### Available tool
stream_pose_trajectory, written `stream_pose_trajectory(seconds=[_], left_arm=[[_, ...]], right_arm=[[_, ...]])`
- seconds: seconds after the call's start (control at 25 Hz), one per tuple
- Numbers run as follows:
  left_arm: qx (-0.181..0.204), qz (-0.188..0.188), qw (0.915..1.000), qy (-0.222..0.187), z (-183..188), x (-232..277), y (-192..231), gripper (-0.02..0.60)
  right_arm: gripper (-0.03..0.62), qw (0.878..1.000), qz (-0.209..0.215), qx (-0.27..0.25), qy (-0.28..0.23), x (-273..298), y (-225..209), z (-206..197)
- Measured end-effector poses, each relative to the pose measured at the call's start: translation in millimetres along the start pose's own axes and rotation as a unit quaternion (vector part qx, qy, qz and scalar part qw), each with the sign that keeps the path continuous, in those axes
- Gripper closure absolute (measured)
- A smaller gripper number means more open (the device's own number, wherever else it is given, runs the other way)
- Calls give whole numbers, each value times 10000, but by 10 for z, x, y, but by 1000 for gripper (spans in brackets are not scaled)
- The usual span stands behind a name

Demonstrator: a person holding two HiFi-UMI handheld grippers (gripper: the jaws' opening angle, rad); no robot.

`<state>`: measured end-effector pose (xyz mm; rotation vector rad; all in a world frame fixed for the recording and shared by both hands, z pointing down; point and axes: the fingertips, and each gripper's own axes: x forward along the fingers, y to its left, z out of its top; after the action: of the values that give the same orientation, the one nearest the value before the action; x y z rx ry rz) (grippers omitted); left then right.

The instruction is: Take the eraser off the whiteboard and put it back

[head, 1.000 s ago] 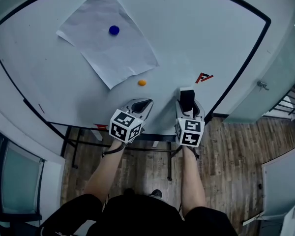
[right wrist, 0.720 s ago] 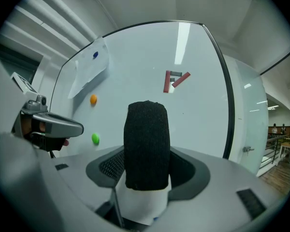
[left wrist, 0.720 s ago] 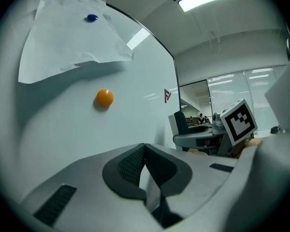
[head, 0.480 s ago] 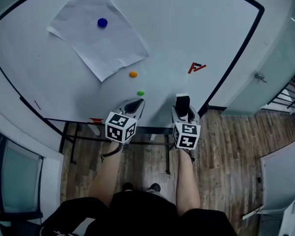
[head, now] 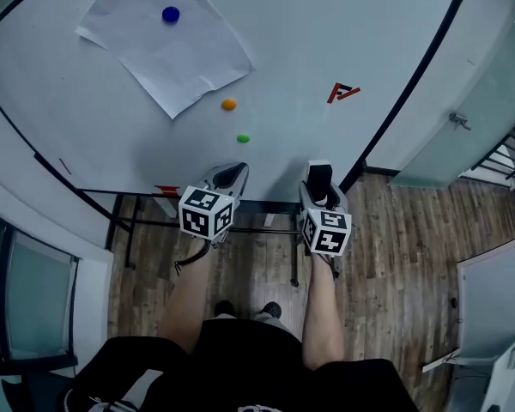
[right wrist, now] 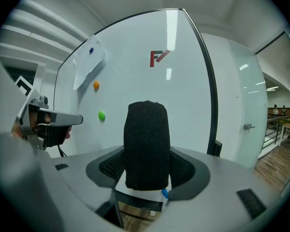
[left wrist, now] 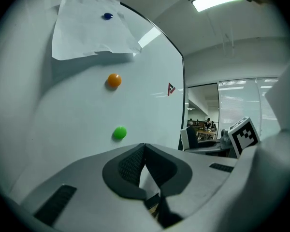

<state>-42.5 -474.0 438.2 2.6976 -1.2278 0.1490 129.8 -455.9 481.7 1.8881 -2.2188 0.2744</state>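
Right gripper [right wrist: 146, 172] clamping eraser [right wrist: 146, 139], seemingly clear of whiteboard [right wrist: 130, 81]

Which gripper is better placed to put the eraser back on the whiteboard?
Right. The right gripper holds the eraser and faces the whiteboard; the left gripper is shut and empty.

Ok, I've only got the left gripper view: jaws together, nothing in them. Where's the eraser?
Observer: In the right gripper, which is shut on it. The eraser stands black felt up between its jaws.
Reviewer: Put back yet?
Observer: No. The head view shows it held by the bottom edge of the whiteboard, right of the green magnet.
Reviewer: And the other one?
Observer: In the head view the left gripper is beside it, at the same edge.
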Motion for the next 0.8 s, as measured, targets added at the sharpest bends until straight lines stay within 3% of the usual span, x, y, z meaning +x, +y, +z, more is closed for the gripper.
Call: stream_pose_trajectory(seconds=[0.28, 0.8], left_arm=[[38, -10, 9998, 182, -148, -56, -46, 560], [19, 86, 9999, 144, -147, -64, 13, 560]], right_arm=[[329, 9999, 98, 86, 82, -56, -13, -100], [328, 9990, 287, 153, 295, -36, 42, -282]])
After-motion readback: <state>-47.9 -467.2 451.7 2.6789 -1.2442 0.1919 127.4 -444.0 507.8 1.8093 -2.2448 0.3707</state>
